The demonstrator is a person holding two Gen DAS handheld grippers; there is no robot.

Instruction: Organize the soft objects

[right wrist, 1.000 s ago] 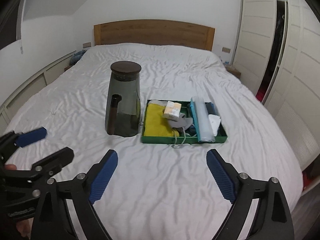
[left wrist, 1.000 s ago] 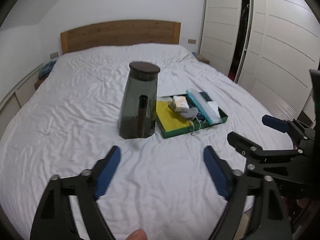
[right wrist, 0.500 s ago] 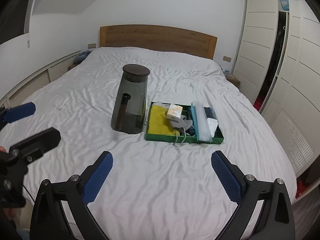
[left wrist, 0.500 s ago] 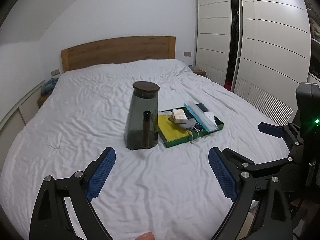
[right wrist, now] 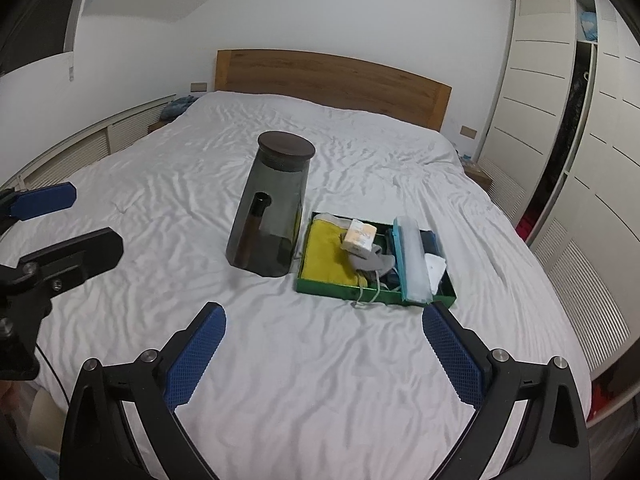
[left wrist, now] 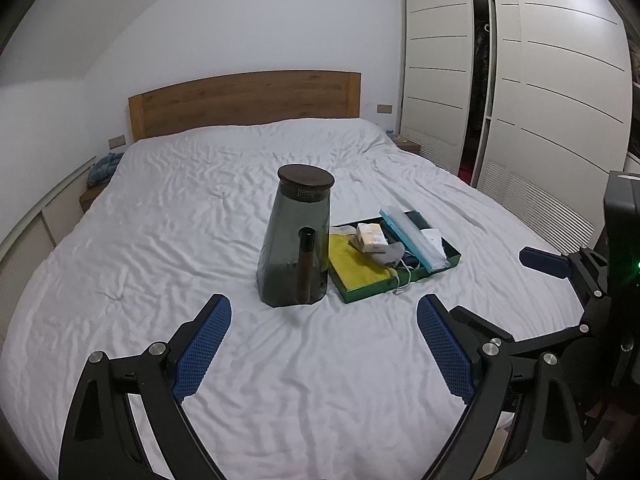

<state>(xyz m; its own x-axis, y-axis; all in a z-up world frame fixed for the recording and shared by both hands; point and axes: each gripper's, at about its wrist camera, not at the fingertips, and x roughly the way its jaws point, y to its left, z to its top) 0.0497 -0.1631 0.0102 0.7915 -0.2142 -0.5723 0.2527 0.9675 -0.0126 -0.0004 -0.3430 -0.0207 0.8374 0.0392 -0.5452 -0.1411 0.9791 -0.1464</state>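
Observation:
A green tray (left wrist: 362, 294) (right wrist: 324, 287) lies on the white bed. It holds a yellow cloth (left wrist: 352, 260) (right wrist: 326, 250), a grey sock (left wrist: 390, 255) (right wrist: 370, 262), a small tissue pack (left wrist: 372, 236) (right wrist: 360, 236), a teal-edged clear case (left wrist: 414, 238) (right wrist: 412, 264), dark fabric and a white item. A dark smoky jar with a brown lid (left wrist: 298, 240) (right wrist: 272, 208) stands left of the tray. My left gripper (left wrist: 324, 344) is open and empty, well short of the jar. My right gripper (right wrist: 324, 356) is open and empty, well short of the tray.
The white bed (left wrist: 180, 220) (right wrist: 380, 160) has a wooden headboard (left wrist: 244, 100) (right wrist: 332, 80). White louvred wardrobes (left wrist: 540, 100) (right wrist: 580, 140) stand on the right. A blue bundle (left wrist: 104, 164) sits on the left bedside ledge. The right gripper shows in the left wrist view (left wrist: 560, 280).
Both grippers have pulled back and risen, so the jar and tray look farther off and more of the room shows. Both stay open and empty. Nothing on the bed has moved.

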